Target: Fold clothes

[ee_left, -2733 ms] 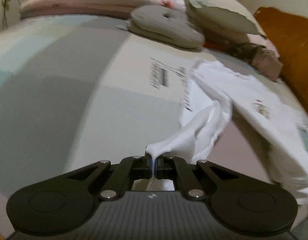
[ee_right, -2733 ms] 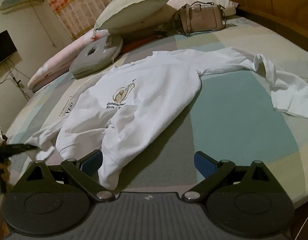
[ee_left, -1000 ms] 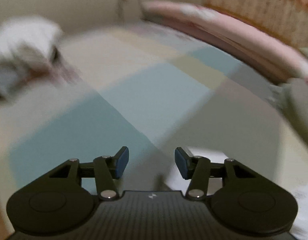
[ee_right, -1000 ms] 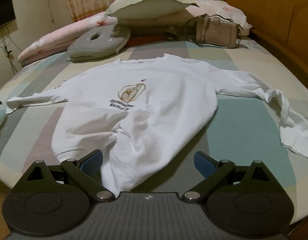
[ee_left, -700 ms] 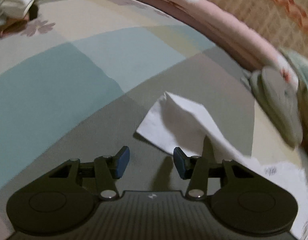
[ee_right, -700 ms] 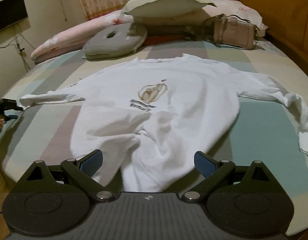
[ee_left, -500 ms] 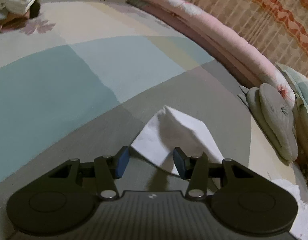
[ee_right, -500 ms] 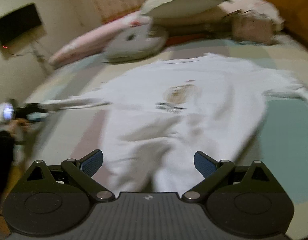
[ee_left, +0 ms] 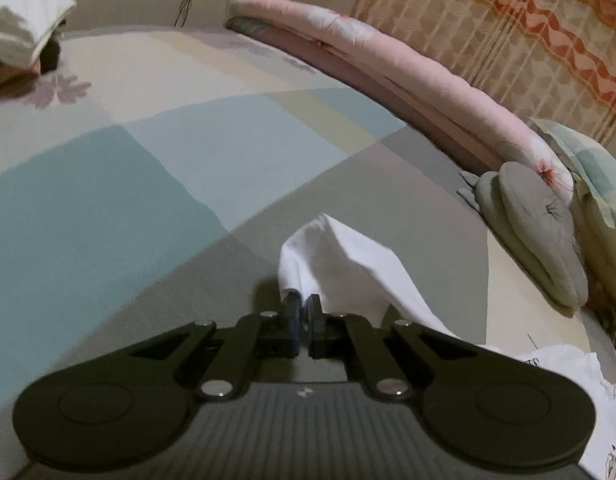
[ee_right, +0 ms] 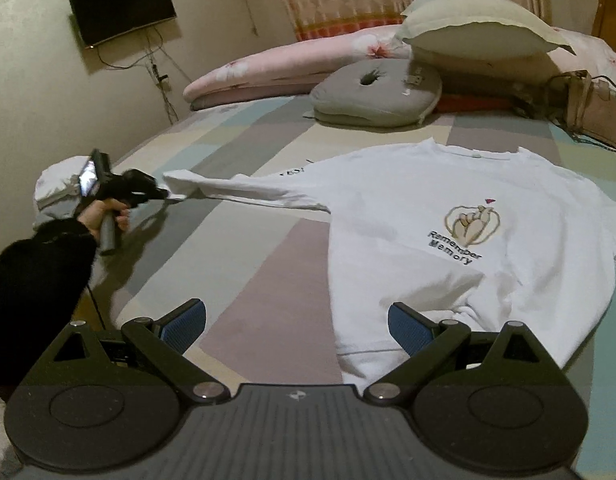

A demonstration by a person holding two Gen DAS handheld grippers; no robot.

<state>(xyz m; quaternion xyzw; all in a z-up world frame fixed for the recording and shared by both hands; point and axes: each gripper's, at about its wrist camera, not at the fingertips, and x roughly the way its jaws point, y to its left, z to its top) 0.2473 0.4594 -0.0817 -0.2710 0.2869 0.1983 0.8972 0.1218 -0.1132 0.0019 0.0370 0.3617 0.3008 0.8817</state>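
Note:
A white long-sleeved shirt (ee_right: 448,240) with a printed chest logo lies face up on the patchwork bed sheet (ee_right: 267,280). Its sleeve (ee_right: 243,190) stretches out to the left. My left gripper (ee_left: 303,312) is shut on the cuff of that sleeve (ee_left: 340,264), and the right wrist view shows it held in a hand (ee_right: 107,216) at the bed's left side. My right gripper (ee_right: 295,320) hovers open above the sheet, with the shirt's lower hem (ee_right: 372,348) by its right finger. Nothing lies between its fingers.
A grey ring cushion (ee_right: 376,92), a pale pillow (ee_right: 480,36), a rolled pink quilt (ee_right: 291,68) and a pink handbag (ee_right: 596,108) line the head of the bed. A black screen (ee_right: 121,6) hangs on the wall. White cloth (ee_left: 19,40) is piled beyond the bed's far-left corner.
My left gripper let go of the sleeve, swung away, came back to the cuff and closed on it. The right gripper stayed open while its view panned left across the shirt.

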